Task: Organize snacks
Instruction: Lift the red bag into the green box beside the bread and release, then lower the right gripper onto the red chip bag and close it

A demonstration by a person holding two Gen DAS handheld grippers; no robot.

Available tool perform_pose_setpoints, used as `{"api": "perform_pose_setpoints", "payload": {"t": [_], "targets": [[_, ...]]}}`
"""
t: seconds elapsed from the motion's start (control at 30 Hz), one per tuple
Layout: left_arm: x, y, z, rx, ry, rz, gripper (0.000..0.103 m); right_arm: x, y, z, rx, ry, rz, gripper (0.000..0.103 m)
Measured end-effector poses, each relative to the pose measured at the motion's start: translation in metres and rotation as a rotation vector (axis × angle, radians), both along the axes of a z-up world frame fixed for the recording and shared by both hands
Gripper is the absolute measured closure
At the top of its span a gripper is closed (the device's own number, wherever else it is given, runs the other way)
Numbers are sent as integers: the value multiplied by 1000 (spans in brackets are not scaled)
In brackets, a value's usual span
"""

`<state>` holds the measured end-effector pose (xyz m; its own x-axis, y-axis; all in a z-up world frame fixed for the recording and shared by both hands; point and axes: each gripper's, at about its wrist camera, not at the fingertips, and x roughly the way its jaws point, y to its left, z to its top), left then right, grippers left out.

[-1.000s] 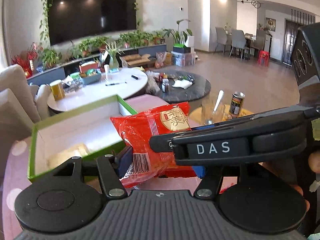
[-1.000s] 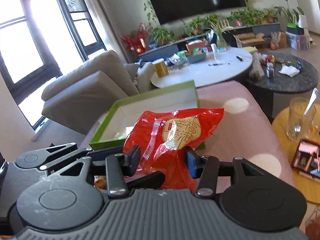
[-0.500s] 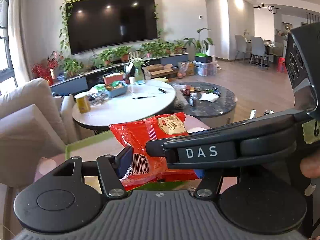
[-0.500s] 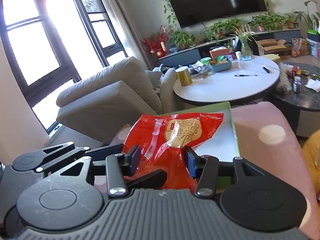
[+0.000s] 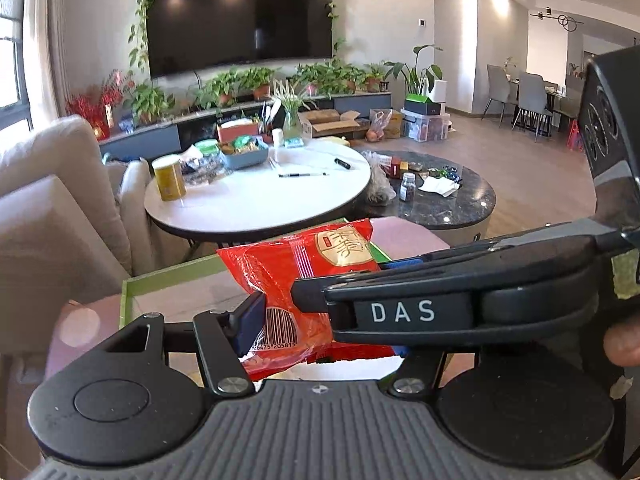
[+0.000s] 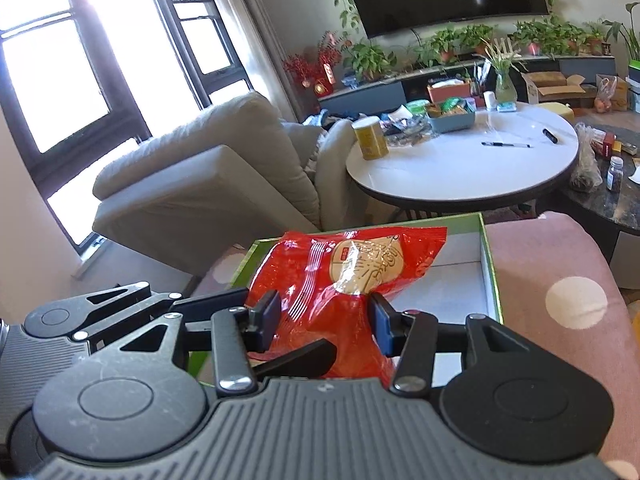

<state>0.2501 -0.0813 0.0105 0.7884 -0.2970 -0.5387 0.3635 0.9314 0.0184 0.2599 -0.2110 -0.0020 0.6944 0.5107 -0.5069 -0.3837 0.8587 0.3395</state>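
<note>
Right hand-held gripper (image 6: 325,320): closed on the red snack bag (image 6: 352,276), one blue pad pressed to each side, at frame centre.
Left hand-held gripper (image 5: 320,320): the same bag (image 5: 304,280) is held; only its left pad is seen, the other hidden behind the right tool.
Snack bag: held above the green-rimmed box (image 6: 490,264).
Box: set on the pink dotted surface (image 6: 560,280).

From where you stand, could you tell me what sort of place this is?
It looks like a home living room: a big wall TV framed by vines, a beige sofa, and a round white table cluttered with household bits. A dining area with chairs sits at the back.
</note>
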Motion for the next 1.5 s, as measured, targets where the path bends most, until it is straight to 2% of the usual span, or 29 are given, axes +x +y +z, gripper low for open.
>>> {"api": "perform_pose_setpoints", "payload": {"t": [0.3, 0.4, 0.5, 0.67, 0.9, 1.03, 1.13, 1.33, 1.5], "targets": [[29, -11, -30, -38, 82, -19, 46, 20, -8, -21, -48, 36, -33, 52], [33, -11, -38, -57, 107, -26, 42, 22, -13, -27, -58, 42, -58, 52], [26, -10, -36, -39, 84, -13, 31, 17, -20, -26, -39, 27, -78, 51], [11, -1, -24, -28, 50, 4, 27, 2, -24, -16, -32, -4, -101, 51], [-15, 28, -8, -41, 14, 75, 22, -23, -23, -4, -31, -35, -77, 51], [-37, 45, -1, -28, -22, 113, 21, -42, -16, 5, -30, -65, -46, 51], [-54, 62, 3, -47, -29, 144, 21, -57, -9, 13, -27, -85, -16, 51], [-90, 103, -4, -57, -17, 270, 20, -78, 17, 16, -55, -99, 64, 51], [-115, 134, -19, -99, 40, 373, 20, -85, 43, 6, -81, -55, 124, 51]]}}
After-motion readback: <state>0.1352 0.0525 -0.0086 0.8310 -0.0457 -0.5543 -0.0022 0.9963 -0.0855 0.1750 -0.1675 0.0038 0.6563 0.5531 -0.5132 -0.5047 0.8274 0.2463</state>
